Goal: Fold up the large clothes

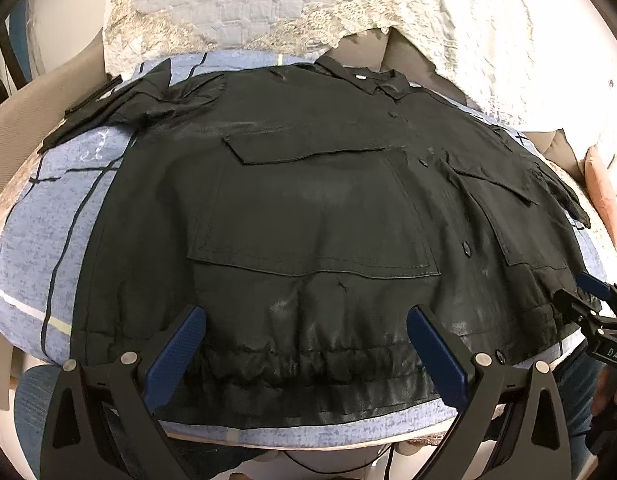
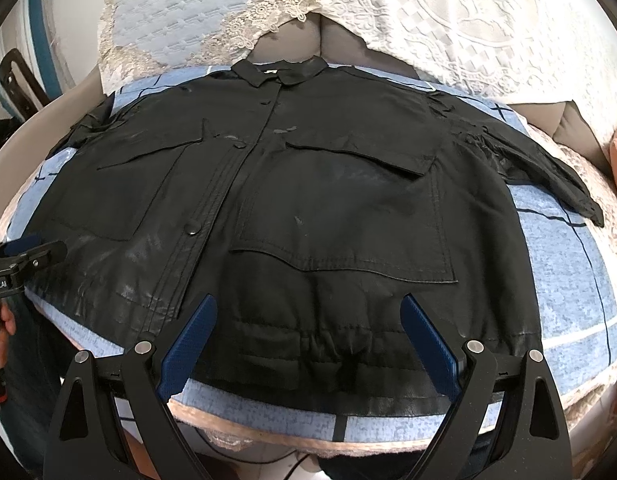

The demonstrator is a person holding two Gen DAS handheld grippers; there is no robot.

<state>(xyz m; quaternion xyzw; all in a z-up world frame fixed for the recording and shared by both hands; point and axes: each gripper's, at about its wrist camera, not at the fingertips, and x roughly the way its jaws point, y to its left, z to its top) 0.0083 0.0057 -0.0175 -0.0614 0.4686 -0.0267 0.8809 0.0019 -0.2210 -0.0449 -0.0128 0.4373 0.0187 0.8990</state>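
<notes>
A black leather-look jacket (image 1: pixel 308 208) lies flat, front up and buttoned, on a blue checked cloth (image 1: pixel 40 232); it also shows in the right wrist view (image 2: pixel 328 208). Its collar points away and its elastic hem is nearest me. My left gripper (image 1: pixel 306 314) is open and empty above the hem's left half. My right gripper (image 2: pixel 308 306) is open and empty above the hem's right half; it also appears at the right edge of the left wrist view (image 1: pixel 596 300). The left sleeve (image 1: pixel 108 108) is bunched; the right sleeve (image 2: pixel 548 168) trails outward.
The blue cloth (image 2: pixel 568 280) covers a cushion on a grey sofa (image 1: pixel 48 96). A white lace cover (image 2: pixel 448 20) drapes the backrest behind the collar. A pink cushion (image 1: pixel 600 188) sits at the far right. The other gripper shows at the left edge of the right wrist view (image 2: pixel 24 260).
</notes>
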